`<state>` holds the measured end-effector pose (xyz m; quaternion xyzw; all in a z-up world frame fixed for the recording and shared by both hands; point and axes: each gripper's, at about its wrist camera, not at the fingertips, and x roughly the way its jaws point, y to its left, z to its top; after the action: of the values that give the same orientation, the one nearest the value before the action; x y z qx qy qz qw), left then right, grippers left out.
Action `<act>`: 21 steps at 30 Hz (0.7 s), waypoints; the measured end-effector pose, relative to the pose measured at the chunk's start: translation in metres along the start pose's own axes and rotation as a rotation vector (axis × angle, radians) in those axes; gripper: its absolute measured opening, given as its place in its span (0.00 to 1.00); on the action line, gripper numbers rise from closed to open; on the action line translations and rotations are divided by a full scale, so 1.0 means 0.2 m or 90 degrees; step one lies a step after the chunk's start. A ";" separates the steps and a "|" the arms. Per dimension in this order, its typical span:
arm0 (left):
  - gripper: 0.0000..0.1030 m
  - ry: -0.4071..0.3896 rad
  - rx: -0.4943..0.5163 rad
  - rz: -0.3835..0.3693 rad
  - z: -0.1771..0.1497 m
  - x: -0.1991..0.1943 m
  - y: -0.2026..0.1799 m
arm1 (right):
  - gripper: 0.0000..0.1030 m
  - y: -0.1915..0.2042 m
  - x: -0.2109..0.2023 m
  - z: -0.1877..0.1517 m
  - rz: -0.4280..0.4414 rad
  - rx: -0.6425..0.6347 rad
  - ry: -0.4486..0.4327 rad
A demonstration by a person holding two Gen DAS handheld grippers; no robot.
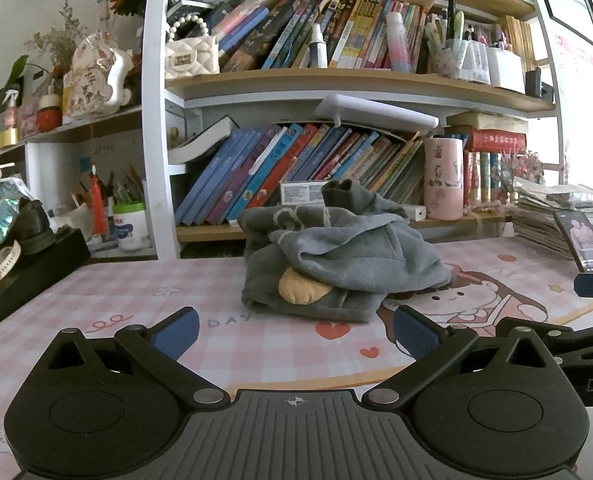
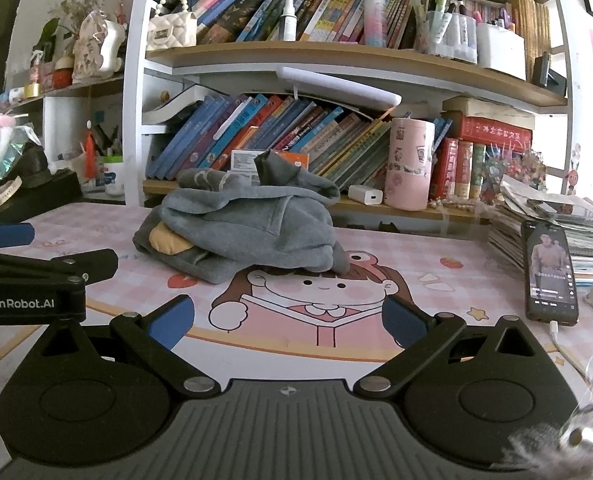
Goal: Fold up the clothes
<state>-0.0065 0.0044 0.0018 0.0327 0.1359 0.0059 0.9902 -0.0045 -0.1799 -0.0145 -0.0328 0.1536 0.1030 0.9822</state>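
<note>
A grey sweatshirt (image 1: 336, 256) with a tan patch lies in a crumpled heap on the pink checked desk mat (image 1: 136, 304), in front of the bookshelf. It also shows in the right wrist view (image 2: 248, 228), left of centre. My left gripper (image 1: 294, 332) is open and empty, low over the mat, a short way in front of the heap. My right gripper (image 2: 288, 320) is open and empty, over the cartoon girl print, in front and right of the heap. The left gripper's body shows at the left edge of the right wrist view (image 2: 36, 280).
A bookshelf (image 1: 336, 80) full of books stands behind the desk. A phone (image 2: 550, 276) leans on a stack of magazines (image 2: 556, 224) at the right, with a cable. A pink cup (image 2: 410, 164) and white charger (image 2: 366, 194) sit behind the heap. Black items (image 1: 24, 256) crowd the left.
</note>
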 end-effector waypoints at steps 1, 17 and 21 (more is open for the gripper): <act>1.00 -0.002 0.001 -0.001 0.00 0.00 0.00 | 0.98 0.00 0.00 0.00 0.001 -0.002 -0.001; 1.00 0.029 -0.009 -0.024 0.00 0.03 0.02 | 1.00 -0.01 0.06 0.00 0.030 0.011 0.043; 1.00 0.056 -0.016 -0.036 -0.01 0.07 0.03 | 1.00 -0.01 0.08 0.01 0.033 0.001 0.036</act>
<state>0.0058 0.0100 -0.0025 0.0160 0.1800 -0.0190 0.9834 0.0112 -0.1793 -0.0169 -0.0311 0.1822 0.1271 0.9745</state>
